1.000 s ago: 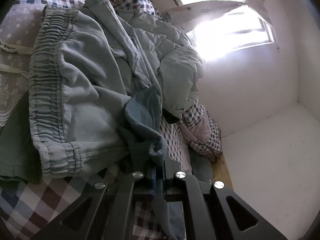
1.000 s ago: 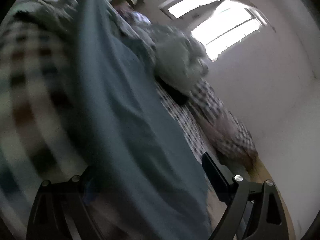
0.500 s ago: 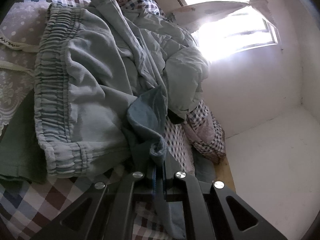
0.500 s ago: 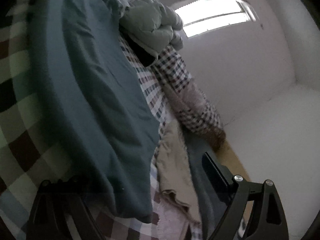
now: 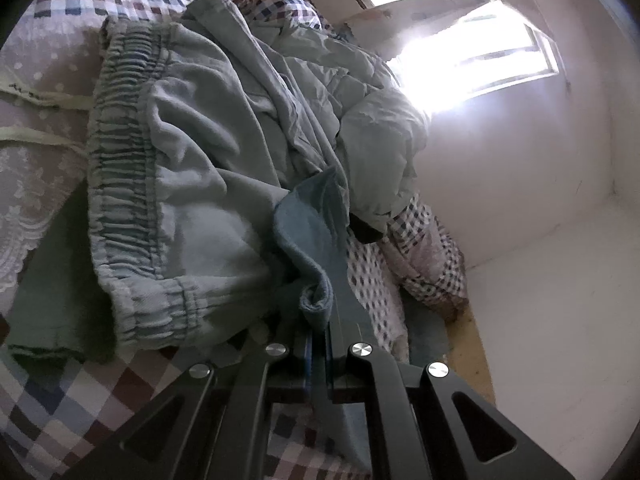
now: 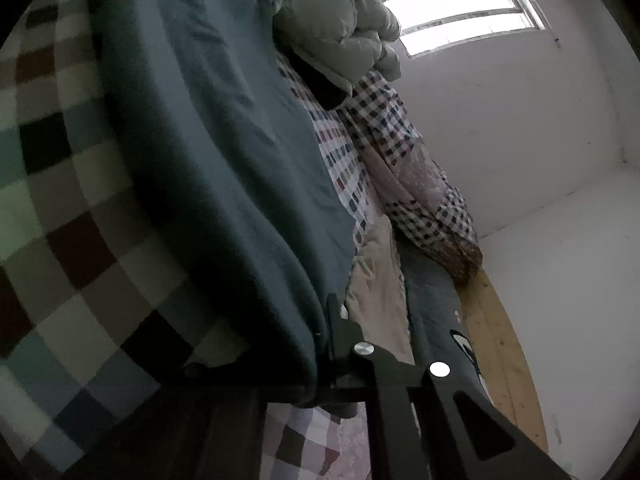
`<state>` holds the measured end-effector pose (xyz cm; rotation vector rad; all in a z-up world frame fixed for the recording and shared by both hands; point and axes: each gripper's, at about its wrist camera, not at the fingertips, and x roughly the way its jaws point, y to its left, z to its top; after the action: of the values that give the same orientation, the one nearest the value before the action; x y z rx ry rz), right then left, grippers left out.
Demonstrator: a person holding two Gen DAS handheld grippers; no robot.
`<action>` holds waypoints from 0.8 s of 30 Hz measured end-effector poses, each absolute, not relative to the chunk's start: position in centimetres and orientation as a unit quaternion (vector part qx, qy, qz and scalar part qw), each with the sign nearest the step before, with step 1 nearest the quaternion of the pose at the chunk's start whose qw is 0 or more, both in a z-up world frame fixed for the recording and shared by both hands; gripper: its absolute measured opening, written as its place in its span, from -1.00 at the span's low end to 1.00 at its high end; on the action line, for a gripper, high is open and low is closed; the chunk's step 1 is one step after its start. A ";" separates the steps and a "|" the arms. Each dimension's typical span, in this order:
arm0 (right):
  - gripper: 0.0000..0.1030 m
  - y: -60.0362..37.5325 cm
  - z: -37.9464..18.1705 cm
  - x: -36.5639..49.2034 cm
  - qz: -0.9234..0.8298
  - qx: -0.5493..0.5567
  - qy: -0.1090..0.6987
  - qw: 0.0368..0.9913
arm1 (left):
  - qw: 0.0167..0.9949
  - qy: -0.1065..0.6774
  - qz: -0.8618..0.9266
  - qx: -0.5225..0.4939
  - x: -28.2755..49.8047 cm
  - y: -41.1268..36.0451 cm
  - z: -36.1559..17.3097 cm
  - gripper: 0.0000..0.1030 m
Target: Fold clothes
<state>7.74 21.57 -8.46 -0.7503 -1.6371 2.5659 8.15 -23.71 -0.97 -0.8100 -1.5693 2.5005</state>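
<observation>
A blue-teal garment (image 5: 312, 236) runs from a crumpled heap down to my left gripper (image 5: 318, 332), which is shut on its rolled hem. Pale grey-green trousers (image 5: 192, 184) with a gathered elastic waistband (image 5: 120, 160) lie bunched just left of it on the bed. In the right wrist view the same dark teal cloth (image 6: 224, 152) lies spread over the checked bedspread (image 6: 60, 208). My right gripper (image 6: 326, 332) is closing on its near edge, the cloth pinched between the jaws. The cloth hides the left finger; the right finger (image 6: 340, 324) shows.
A puffy green quilt (image 5: 376, 132) is heaped toward the window (image 5: 472, 60). A checked pillow (image 6: 420, 184) lies along the white wall. Beige cloth (image 6: 376, 280) and a wooden bed edge (image 6: 500, 320) sit near my right gripper. A dark green folded piece (image 5: 52, 280) lies at left.
My right gripper slid along the teal cloth to its near edge and went from wide open to shut on it. The left gripper kept its grip and stayed put.
</observation>
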 end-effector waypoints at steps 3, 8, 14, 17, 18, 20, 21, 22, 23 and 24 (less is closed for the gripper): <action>-0.92 21.7 -7.0 8.7 0.823 -0.236 -0.517 -0.007 | 0.039 -0.501 0.823 -0.265 9.0 -23.5 -0.5 -0.96; -0.93 21.8 -5.0 10.7 0.824 -0.232 -0.517 -0.019 | 0.043 -0.489 0.829 -0.266 11.0 -23.1 0.7 -0.96; -0.93 23.1 -2.4 14.3 0.825 -0.244 -0.509 -0.037 | 0.041 -0.478 0.829 -0.289 15.7 -22.2 1.3 -0.96; -0.93 23.8 -1.3 16.5 0.827 -0.247 -0.504 -0.041 | 0.039 -0.469 0.830 -0.299 18.9 -21.4 1.4 -0.96; -0.93 24.0 -1.0 17.1 0.828 -0.247 -0.502 -0.041 | 0.039 -0.468 0.830 -0.301 19.8 -21.2 1.4 -0.96; -0.93 24.4 -0.6 18.4 0.828 -0.249 -0.500 -0.043 | 0.039 -0.468 0.827 -0.309 20.9 -20.8 0.8 -0.96; -0.93 24.5 -0.5 19.1 0.828 -0.249 -0.500 -0.044 | 0.034 -0.471 0.823 -0.316 21.1 -20.7 0.2 -0.96; -0.92 24.7 -0.6 19.6 0.828 -0.252 -0.500 -0.044 | 0.029 -0.476 0.818 -0.322 21.3 -20.6 -0.6 -0.96; -0.92 24.8 -1.0 19.9 0.826 -0.256 -0.499 -0.047 | 0.024 -0.485 0.810 -0.328 21.2 -20.7 -1.4 -0.96; -0.92 24.9 -1.3 20.1 0.825 -0.260 -0.499 -0.050 | 0.018 -0.495 0.803 -0.332 21.1 -20.8 -2.1 -0.96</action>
<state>20.08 24.88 -1.33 -0.8433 -1.6206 2.6772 21.09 -20.78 -2.15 -1.0326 -1.5360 2.4938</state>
